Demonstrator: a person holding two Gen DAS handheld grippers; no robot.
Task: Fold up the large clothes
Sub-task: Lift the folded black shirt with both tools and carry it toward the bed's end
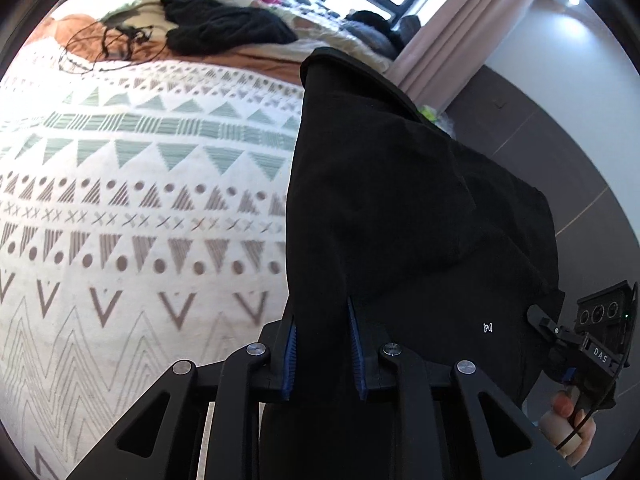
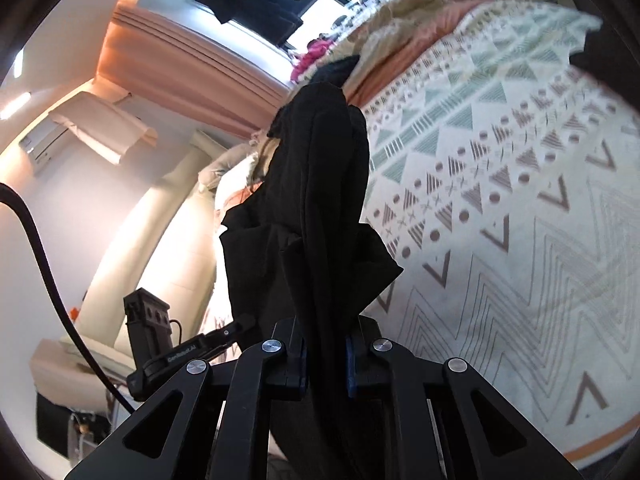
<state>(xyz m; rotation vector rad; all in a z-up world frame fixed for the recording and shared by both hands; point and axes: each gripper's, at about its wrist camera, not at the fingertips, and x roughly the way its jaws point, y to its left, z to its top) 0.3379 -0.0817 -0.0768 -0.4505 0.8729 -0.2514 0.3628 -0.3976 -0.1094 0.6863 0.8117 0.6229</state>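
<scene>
Both grippers held one black garment (image 1: 400, 208) clear of the bed (image 1: 140, 200), which served as the reference surface throughout. The left gripper (image 1: 326, 344) had its jaws clamped on a thick fold of the cloth, the blue pads (image 1: 291, 360) pressing on either side of it. The right gripper (image 2: 326, 360) was likewise clamped on a bunched fold, with a narrower gap. In each wrist view the cloth ran up and forward from between the jaws and hid most of what lay ahead, while more of it dropped below the jaws and out of sight. In the left wrist view the right gripper appeared at the far edge of the garment, away from the bed, with a person's hand (image 1: 568, 420) on its handle; the right wrist view showed the left gripper at the opposite edge. This two-point hold was probably chosen so that the garment could hang and spread between the grippers before being laid on the patterned blanket (image 1: 120, 152) covering the bed. That blanket lay bare beside the garment. A second dark garment (image 1: 224, 28) and a tangle of thin cable (image 1: 108, 44) rested toward the far end of the bed, well apart from the held cloth.
</scene>
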